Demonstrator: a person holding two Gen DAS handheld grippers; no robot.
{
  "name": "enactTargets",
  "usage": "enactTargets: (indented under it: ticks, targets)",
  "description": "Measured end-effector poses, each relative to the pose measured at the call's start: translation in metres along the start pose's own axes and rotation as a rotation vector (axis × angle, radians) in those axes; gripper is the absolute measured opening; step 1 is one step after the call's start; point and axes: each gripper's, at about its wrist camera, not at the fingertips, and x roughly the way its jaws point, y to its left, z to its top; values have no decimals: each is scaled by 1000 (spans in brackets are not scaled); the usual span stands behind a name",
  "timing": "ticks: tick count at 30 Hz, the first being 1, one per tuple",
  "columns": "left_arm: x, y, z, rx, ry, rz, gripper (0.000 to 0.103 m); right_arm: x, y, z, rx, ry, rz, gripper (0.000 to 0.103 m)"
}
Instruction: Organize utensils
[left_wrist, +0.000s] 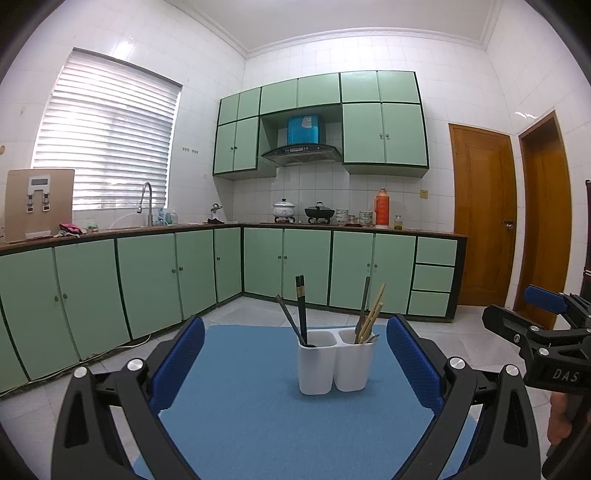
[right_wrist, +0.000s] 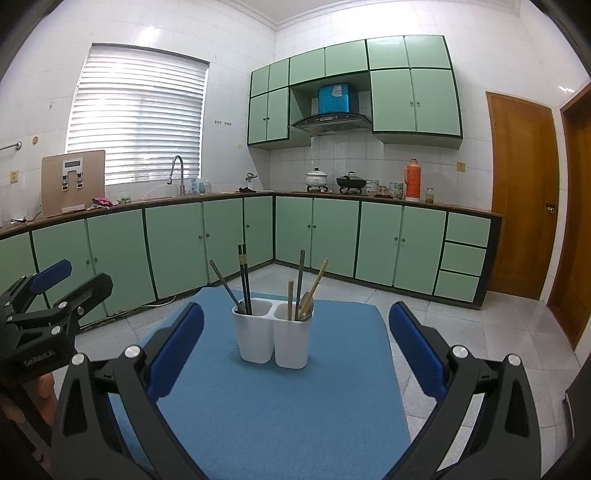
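In the centre of both views we see a white two-compartment holder (left_wrist: 335, 363) standing upright on the blue mat (left_wrist: 240, 406) that covers the surface. Its left compartment keeps the dark chopsticks (left_wrist: 301, 306) and one grey handle; its right compartment keeps the light wooden chopsticks (left_wrist: 373, 314), a dark handle and what looks like a spoon (right_wrist: 306, 302). No utensil lies loose on the mat.

Our left tongs (left_wrist: 295, 365) are spread wide and hold nothing, with the holder between their blue pads but apart from them. Our right tongs (right_wrist: 295, 354) are also released and empty, lower centre of the frame.

We judge that the sorting is finished or not begun; the pictures alone do not decide this. If some piece must change compartment, the next move calls for bringing one pair of tongs down over a single handle and closing on it without tipping the holder.
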Motion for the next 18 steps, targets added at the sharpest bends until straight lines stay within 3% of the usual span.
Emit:
enactTargets:
  ticks: [18]
  targets:
    - [-1, 2, -1, -1, -3, 5, 97, -2, -1, 0, -4, 1, 1, 97]
